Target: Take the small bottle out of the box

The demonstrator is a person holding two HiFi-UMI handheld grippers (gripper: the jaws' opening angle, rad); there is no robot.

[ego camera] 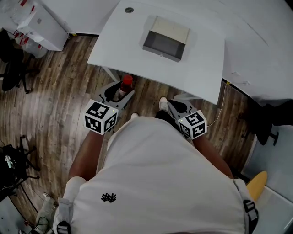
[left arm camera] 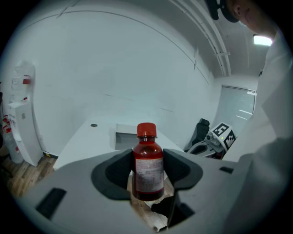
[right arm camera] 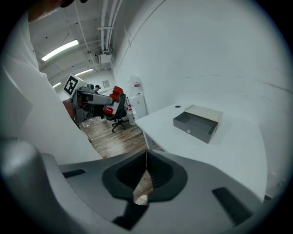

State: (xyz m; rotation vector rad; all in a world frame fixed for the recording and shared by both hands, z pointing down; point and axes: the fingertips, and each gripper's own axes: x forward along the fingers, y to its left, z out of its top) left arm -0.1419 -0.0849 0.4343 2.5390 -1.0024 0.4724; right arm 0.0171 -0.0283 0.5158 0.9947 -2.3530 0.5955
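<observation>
A small bottle point(ego camera: 126, 84) of red liquid with a red cap and a white label stands upright between the pads of my left gripper point(ego camera: 120, 94), held over the wooden floor just short of the white table's point(ego camera: 201, 68) near edge. In the left gripper view both pads press the bottle's point(left arm camera: 148, 167) sides. The open grey box point(ego camera: 165, 39) with a beige flap sits far back on the table, empty as far as I see. My right gripper point(ego camera: 176, 107) hangs beside my body, jaws shut together with nothing between them point(right arm camera: 146, 172).
A black office chair point(ego camera: 11, 68) and a white water dispenser point(ego camera: 39, 23) stand at the left. Another dark chair point(ego camera: 270, 121) is at the right, and a tripod point(ego camera: 13, 164) at the lower left. A round cable hole point(ego camera: 129, 9) marks the table's far edge.
</observation>
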